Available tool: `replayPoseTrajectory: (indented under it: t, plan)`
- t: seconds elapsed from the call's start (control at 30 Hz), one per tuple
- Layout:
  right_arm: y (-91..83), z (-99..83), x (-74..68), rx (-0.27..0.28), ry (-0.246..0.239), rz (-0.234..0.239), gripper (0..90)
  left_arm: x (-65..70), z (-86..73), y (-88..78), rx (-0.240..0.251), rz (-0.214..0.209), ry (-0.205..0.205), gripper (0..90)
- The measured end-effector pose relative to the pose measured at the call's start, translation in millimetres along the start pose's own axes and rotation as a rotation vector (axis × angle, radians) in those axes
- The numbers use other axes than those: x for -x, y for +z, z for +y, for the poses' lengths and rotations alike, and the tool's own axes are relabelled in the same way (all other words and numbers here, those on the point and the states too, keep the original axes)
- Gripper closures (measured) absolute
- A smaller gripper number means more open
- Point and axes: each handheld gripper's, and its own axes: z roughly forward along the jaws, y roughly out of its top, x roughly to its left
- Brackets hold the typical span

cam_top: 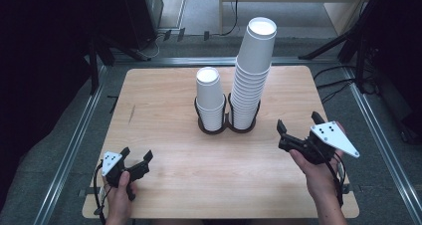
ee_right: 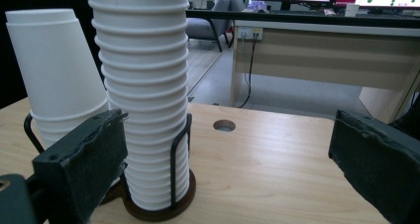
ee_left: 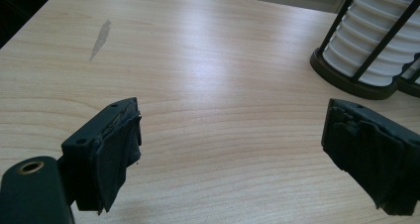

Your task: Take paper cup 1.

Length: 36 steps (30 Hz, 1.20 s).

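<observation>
Nearest, at the left front of the wooden table [cam_top: 164, 185], the left gripper [cam_top: 135, 158] sits low in the person's left hand [cam_top: 121, 192], its two black jaws spread apart with only bare tabletop between them; it holds nothing and touches no cup. In the left gripper view the padded fingers [ee_left: 116, 154] frame plain wood, with a grey smear [ee_left: 100, 37] farther off to the left.

Over at the right front, the right gripper [cam_top: 300, 125] is held up off the table by the right hand [cam_top: 318, 172], a grey three-cornered plate [cam_top: 334, 138] on top. Its jaws stand wide apart and empty, well short of the cups.

Farther back, about mid-table, stands a dark wire double cup holder [cam_top: 226, 123] with two round rings side by side. There are two stacks of white paper cups: the short stack [cam_top: 210, 98] in the left ring and the tall stack [cam_top: 251, 75] in the right ring, both upright. In the right gripper view the tall stack [ee_right: 143, 95] rises just beyond the left jaw, with the short stack [ee_right: 54, 70] to its left. A round hole [ee_right: 224, 125] is cut in the table's far part.
</observation>
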Motion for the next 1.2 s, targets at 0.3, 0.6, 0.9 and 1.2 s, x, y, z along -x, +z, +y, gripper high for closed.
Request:
replayPoseTrajectory:
  t: [0.3,0.6,0.9,1.2]
  plan:
    - [14.4,26.4,-15.5,0.023,-0.010,0.025,1.5,2.2,-0.9,0.6,-0.001,-0.008,0.015,8.7]
    - [33.0,50.6,-37.0,0.043,-0.033,0.053,1.5,0.9,-0.7,0.8,-0.003,-0.014,0.004,8.7]
    - [53.0,72.9,-49.9,0.060,-0.028,0.058,1.4,-0.3,-0.5,0.5,-0.001,-0.024,-0.005,8.7]
    - [70.0,91.7,-57.5,0.062,-0.015,0.065,1.4,-0.3,-0.6,0.8,-0.006,-0.025,-0.006,8.7]
